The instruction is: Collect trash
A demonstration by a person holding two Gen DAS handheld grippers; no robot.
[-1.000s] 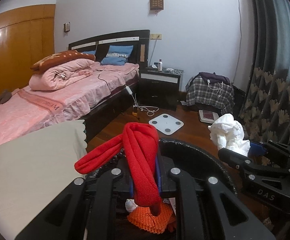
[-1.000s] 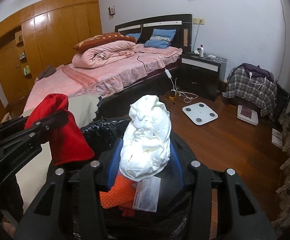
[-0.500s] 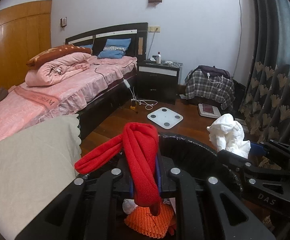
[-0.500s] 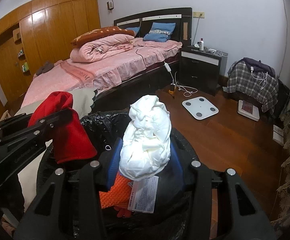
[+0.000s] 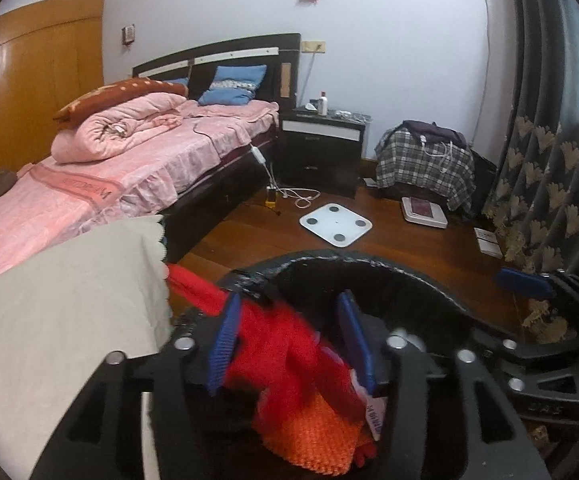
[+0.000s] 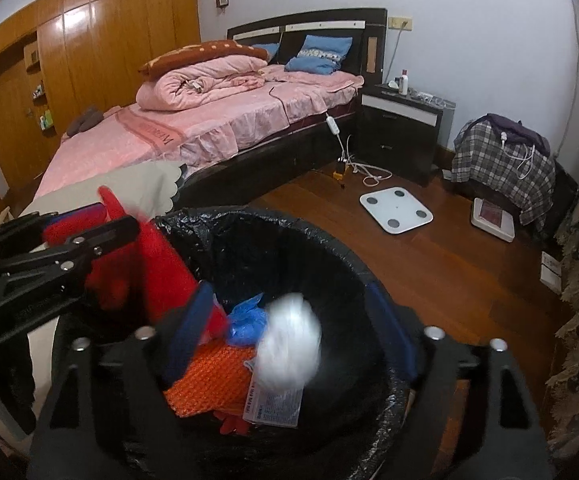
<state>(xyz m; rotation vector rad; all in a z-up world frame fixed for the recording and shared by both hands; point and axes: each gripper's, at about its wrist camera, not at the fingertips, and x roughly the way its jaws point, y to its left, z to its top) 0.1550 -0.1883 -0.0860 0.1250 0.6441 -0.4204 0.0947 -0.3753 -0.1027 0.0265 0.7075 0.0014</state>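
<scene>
A black-lined trash bin [image 6: 273, 240] [image 5: 369, 268] stands on the wood floor under both grippers. My left gripper [image 5: 289, 344] is open above the bin; the red cloth [image 5: 289, 344] is blurred and dropping between its blue pads. It also shows in the right wrist view [image 6: 157, 272]. My right gripper [image 6: 289, 332] is open; the crumpled white wad [image 6: 289, 344] is blurred, falling into the bin. Orange mesh [image 6: 209, 380], a blue bag [image 6: 245, 320] and a printed paper [image 6: 273, 404] lie inside the bin.
A beige-covered surface [image 5: 57, 300] is at the left beside the bin. A pink bed [image 5: 129, 168], black nightstand [image 5: 321, 148], white floor scale [image 5: 335, 224], plaid-covered seat [image 5: 421, 160] and patterned curtain [image 5: 549, 180] stand around.
Both grippers have opened. The red cloth and the white wad, held before, have slipped from the pads and are dropping into the bin.
</scene>
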